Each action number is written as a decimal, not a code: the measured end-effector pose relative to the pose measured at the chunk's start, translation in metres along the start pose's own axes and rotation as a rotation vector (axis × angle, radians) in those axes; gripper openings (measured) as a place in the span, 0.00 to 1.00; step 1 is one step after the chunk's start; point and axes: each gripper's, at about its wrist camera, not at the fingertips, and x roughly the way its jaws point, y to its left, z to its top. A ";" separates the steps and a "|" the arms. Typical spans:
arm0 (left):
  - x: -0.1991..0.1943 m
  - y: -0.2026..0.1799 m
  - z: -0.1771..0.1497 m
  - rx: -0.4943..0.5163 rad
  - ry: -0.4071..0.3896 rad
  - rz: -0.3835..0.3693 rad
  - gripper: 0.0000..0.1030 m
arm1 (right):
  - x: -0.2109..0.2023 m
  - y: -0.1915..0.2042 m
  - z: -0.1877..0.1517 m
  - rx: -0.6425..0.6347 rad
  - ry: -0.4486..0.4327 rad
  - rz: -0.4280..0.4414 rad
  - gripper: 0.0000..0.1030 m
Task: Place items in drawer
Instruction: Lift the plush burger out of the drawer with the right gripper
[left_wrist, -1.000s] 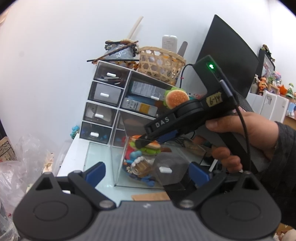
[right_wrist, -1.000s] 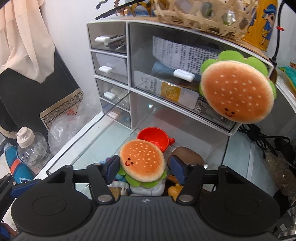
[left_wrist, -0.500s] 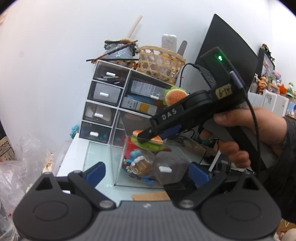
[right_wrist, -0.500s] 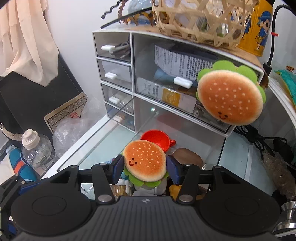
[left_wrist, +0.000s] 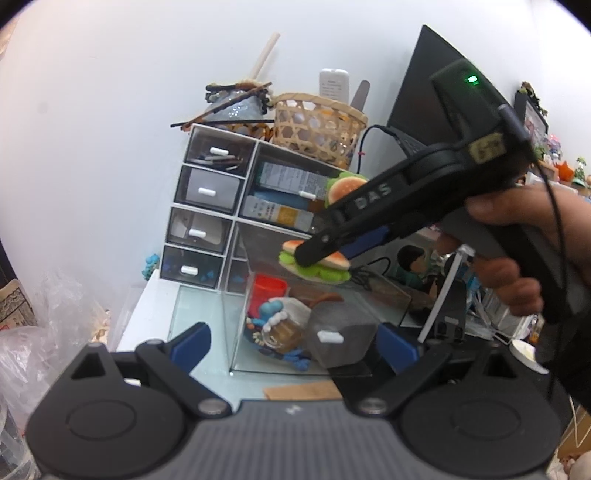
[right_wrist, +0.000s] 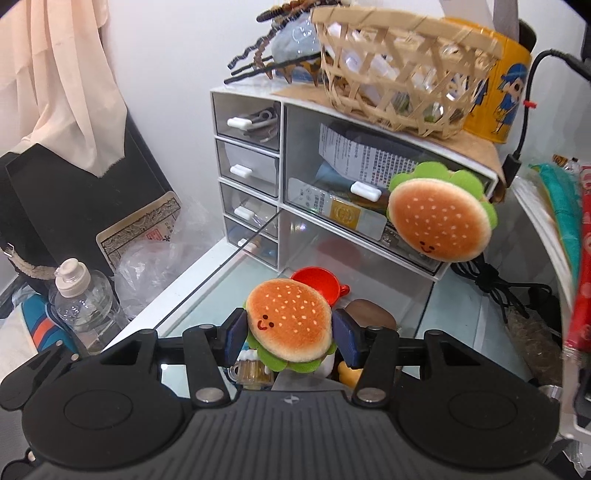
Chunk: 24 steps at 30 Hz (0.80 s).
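My right gripper (right_wrist: 290, 332) is shut on a small plush burger (right_wrist: 288, 317) with a smiling face, its blue pads pressing both sides. In the left wrist view the burger (left_wrist: 325, 267) hangs in that gripper (left_wrist: 306, 254) above the pulled-out clear drawer (left_wrist: 236, 332). Inside the drawer lie a red cup (left_wrist: 267, 291), a beer-mug charm (left_wrist: 280, 328) and a blue figure. My left gripper (left_wrist: 291, 341) stands open, low in front of the drawer, with the drawer's grey front and white handle (left_wrist: 328, 336) between its fingers, untouched. A second plush burger (right_wrist: 439, 221) hangs on the drawer unit.
The white drawer unit (left_wrist: 207, 192) stands against the wall with a wicker basket (right_wrist: 402, 74) and a yellow tin (right_wrist: 495, 99) on top. A water bottle (right_wrist: 81, 295) and plastic bags lie to the left. Black cables (right_wrist: 487, 277) run on the right, by a dark monitor (left_wrist: 417, 81).
My right gripper has risen with the plush burger, from among the drawer's contents to above the drawer. The left gripper has stayed where it was.
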 end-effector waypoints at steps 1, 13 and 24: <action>0.000 0.000 0.000 0.002 0.000 0.001 0.95 | -0.004 0.000 -0.001 -0.001 -0.002 -0.001 0.53; 0.000 -0.010 -0.003 0.050 -0.008 0.013 0.95 | -0.043 0.010 -0.015 -0.032 -0.021 -0.013 0.53; -0.003 -0.021 -0.005 0.086 -0.007 -0.009 0.95 | -0.067 0.002 -0.029 -0.022 -0.026 -0.039 0.53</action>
